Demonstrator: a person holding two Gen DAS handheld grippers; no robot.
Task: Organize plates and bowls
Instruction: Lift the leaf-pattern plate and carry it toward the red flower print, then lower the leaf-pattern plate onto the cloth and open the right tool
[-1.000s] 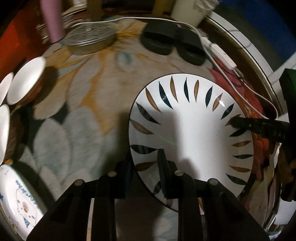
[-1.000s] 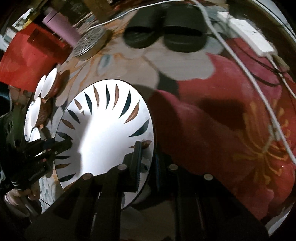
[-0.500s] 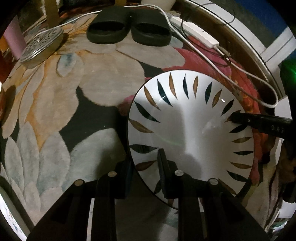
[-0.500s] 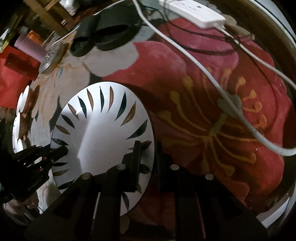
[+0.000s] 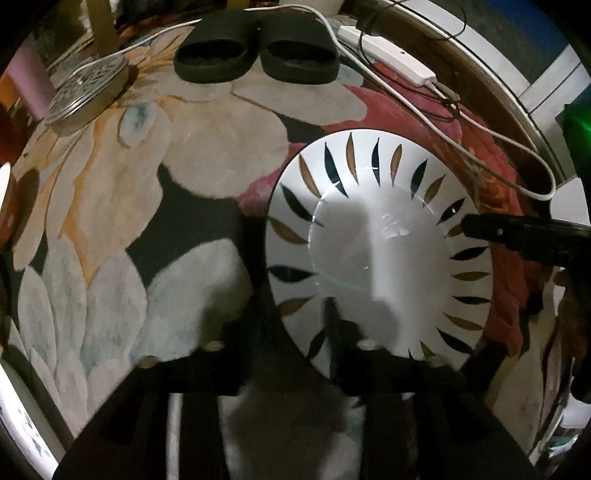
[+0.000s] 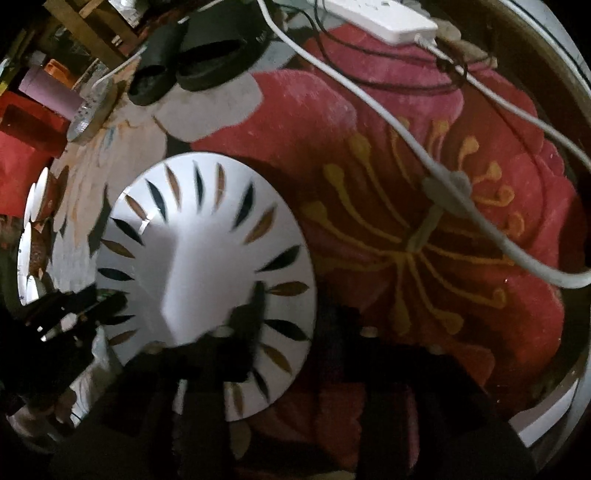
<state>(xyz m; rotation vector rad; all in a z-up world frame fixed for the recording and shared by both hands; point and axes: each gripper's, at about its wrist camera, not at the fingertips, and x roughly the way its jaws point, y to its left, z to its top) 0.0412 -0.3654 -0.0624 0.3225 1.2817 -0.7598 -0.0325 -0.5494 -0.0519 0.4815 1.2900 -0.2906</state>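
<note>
A white plate (image 5: 380, 254) ringed with dark and tan leaf marks lies on a flowered rug (image 5: 110, 206), over the seam where the rug's pale petals meet its big red bloom, as two hand-held claws let go of opposite rim edges. The left claw (image 5: 291, 332) has its jaws opening: one finger lies over the plate's near rim, the other stands off beyond the edge, so the pads are apart with the rim between them. The right claw (image 6: 291, 317) is opening too, one finger over the leaf-marked rim and the other out over the red carpet.

The plate looks like glazed ceramic: stiff, fairly heavy for its thinness, slick under the pads and liable to chip or crack if knocked. The raised rim seems the sensible place to pinch it, one claw on each side, since a single grip on so glossy an edge could let it tip or slide.

The plate's shallow well is empty. At the rug's far left edge, in the right wrist view, several white bowls (image 6: 37, 199) stand close together on edge; what holds them cannot be made out. A pair of black slippers (image 5: 255, 51), a round metal tin (image 5: 86, 96) and a white power strip (image 6: 384, 14) with its cable crowd the rug's far edge.
</note>
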